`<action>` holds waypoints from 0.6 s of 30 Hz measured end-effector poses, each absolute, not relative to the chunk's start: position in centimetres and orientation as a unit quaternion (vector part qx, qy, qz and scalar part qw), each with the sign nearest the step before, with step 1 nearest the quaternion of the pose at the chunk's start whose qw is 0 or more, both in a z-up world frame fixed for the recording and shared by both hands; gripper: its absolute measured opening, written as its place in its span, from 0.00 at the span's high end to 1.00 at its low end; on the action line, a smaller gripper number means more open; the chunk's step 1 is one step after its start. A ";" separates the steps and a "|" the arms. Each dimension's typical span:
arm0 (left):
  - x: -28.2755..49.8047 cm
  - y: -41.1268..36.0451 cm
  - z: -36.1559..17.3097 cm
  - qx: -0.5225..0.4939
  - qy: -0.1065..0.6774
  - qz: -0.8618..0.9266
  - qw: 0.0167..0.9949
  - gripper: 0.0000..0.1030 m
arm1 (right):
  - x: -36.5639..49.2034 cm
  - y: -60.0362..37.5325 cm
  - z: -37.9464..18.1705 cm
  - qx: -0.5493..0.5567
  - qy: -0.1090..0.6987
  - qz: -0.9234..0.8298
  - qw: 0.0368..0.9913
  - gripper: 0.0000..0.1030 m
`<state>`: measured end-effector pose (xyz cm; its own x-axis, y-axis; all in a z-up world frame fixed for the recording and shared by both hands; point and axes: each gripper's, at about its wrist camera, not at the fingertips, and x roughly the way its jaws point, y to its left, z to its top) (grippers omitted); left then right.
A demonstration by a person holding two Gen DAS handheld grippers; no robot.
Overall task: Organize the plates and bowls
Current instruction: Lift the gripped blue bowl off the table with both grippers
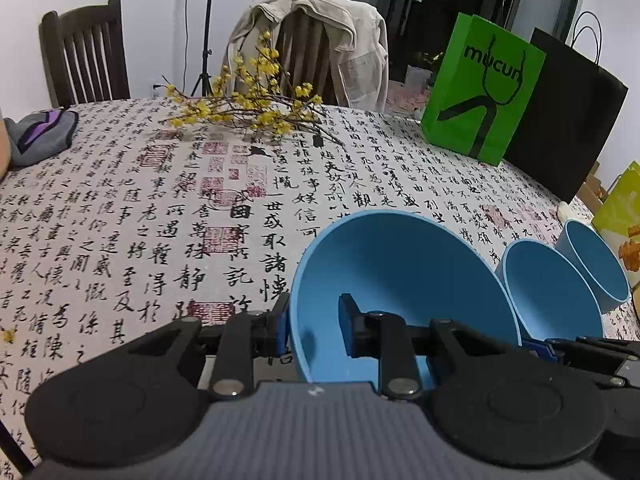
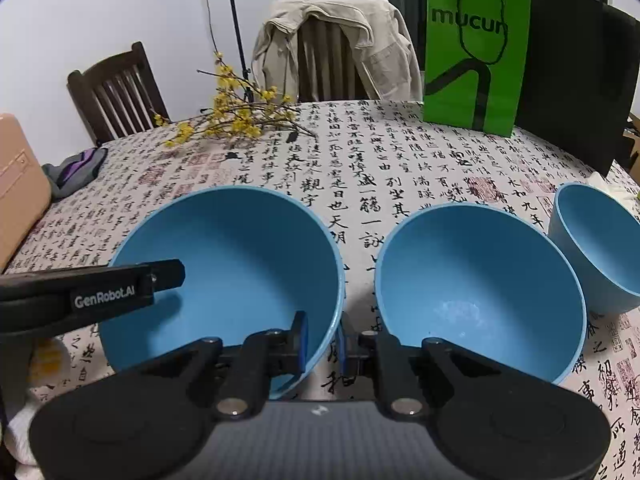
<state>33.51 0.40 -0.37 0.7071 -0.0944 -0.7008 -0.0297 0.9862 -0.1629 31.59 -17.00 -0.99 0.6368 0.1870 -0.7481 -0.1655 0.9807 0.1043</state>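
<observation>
A large blue bowl [image 1: 400,264] [image 2: 240,248] sits tipped toward me on the calligraphy tablecloth [image 1: 120,220]. My left gripper [image 1: 316,308] is shut on its left rim, one finger outside the wall and one inside. My right gripper [image 2: 322,334] is shut on the same bowl's right rim, again with a pad on each side of the wall. In the right wrist view the left gripper's finger [image 2: 160,278] reaches into the bowl from the left. A medium blue bowl [image 2: 480,288] [image 1: 552,292] stands just right of the large one. Farther right is a small blue bowl [image 2: 596,248] [image 1: 596,264].
Yellow flowering branches [image 1: 248,108] lie at the far middle of the table. A green paper bag [image 1: 480,88] and a black bag [image 1: 568,120] stand at the back right. A grey-purple cloth [image 1: 44,132] and a pinkish box [image 2: 20,188] are at the left. Chairs stand behind, one draped with a jacket [image 1: 316,40].
</observation>
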 end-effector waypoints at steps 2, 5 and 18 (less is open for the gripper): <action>33.0 0.5 0.0 -0.081 0.379 -0.014 0.922 0.75 | 31.3 -16.9 -0.7 0.012 0.412 0.103 0.905 0.87; 32.1 0.8 0.5 -0.082 0.375 -0.008 0.923 0.75 | 30.7 -16.6 -0.3 0.012 0.406 0.112 0.907 0.87; 29.2 1.4 2.0 -0.081 0.359 0.013 0.930 0.75 | 28.6 -15.9 1.3 0.011 0.385 0.131 0.913 0.87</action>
<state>29.23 1.43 2.03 0.7415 -0.0341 -0.6701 -0.0825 0.9865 -0.1416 28.60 -15.89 1.33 0.6686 0.2484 -0.7009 -0.2318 0.9652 0.1209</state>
